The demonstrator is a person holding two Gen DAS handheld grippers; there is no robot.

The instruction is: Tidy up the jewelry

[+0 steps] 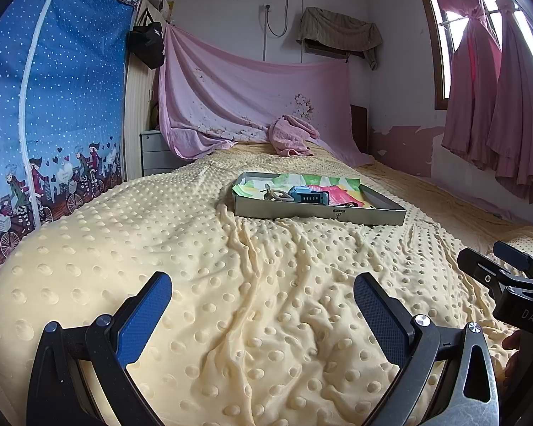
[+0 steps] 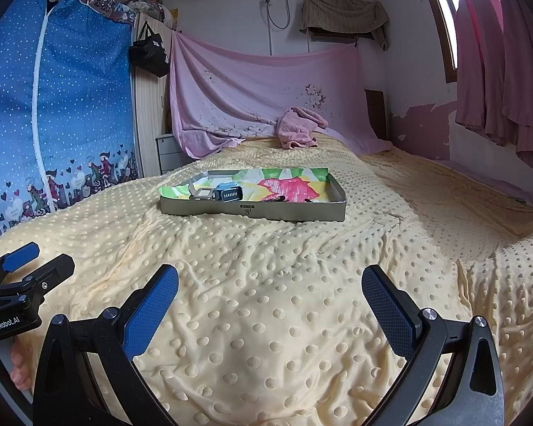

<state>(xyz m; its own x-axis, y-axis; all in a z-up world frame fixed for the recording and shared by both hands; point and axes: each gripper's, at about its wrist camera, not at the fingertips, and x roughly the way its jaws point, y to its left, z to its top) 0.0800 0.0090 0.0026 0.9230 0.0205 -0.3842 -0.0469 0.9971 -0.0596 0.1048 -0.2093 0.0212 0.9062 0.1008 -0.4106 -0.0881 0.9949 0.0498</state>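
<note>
A shallow grey tin tray (image 1: 323,213) (image 2: 252,211) lined with bright patterned paper lies on the yellow dotted blanket mid-bed. Inside it are a blue watch-like piece (image 1: 309,197) (image 2: 229,193), a pale buckle-shaped piece (image 1: 279,195) (image 2: 200,193) and small dark items (image 2: 275,198). My left gripper (image 1: 263,293) is open and empty, low over the blanket, well short of the tray. My right gripper (image 2: 270,285) is open and empty, also short of the tray. Each gripper shows at the edge of the other's view: the right gripper (image 1: 494,259) and the left gripper (image 2: 39,259).
A crumpled pink towel (image 1: 291,135) lies at the head of the bed under a hanging pink sheet (image 1: 252,92). A blue fabric wardrobe (image 1: 53,106) and a grey drawer unit (image 1: 156,152) stand at left. Pink curtains (image 1: 494,106) hang at right.
</note>
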